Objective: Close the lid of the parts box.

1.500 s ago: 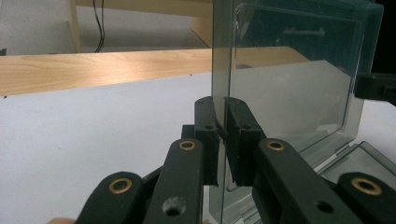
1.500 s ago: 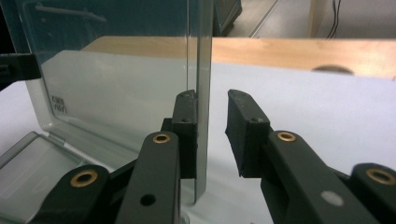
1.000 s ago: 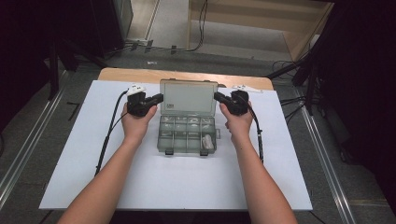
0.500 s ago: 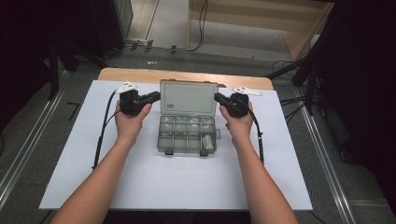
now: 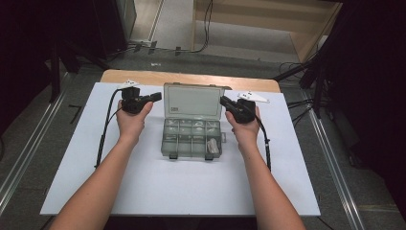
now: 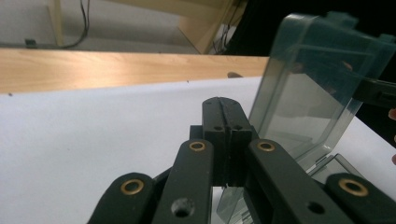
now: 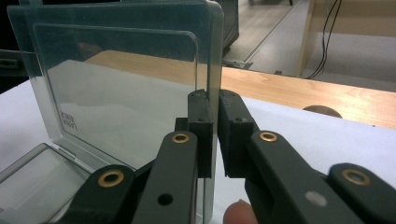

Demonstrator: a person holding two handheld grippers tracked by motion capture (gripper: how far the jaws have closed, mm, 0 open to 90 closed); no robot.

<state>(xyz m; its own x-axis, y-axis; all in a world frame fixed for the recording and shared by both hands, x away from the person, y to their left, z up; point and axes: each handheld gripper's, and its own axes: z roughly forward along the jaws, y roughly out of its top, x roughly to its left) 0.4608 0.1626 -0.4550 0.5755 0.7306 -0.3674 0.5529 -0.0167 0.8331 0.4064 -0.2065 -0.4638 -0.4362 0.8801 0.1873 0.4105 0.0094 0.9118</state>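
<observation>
The clear box point(image 5: 192, 127) sits mid-table on the white sheet point(image 5: 143, 191), lid point(image 5: 193, 100) standing up, small bits in its pockets. My right claw point(image 5: 224, 101) pinches the lid's edge. My left claw point(image 5: 157, 96) just squeezed shut on nothing, beside the lid. Both forearms reach straight forward

a lab-like recording space: a white board point(image 5: 143, 182) on a light wooden table point(image 5: 143, 76), loose black cables point(image 5: 207, 24) and metal floor rails point(image 5: 19, 172) around it.
</observation>
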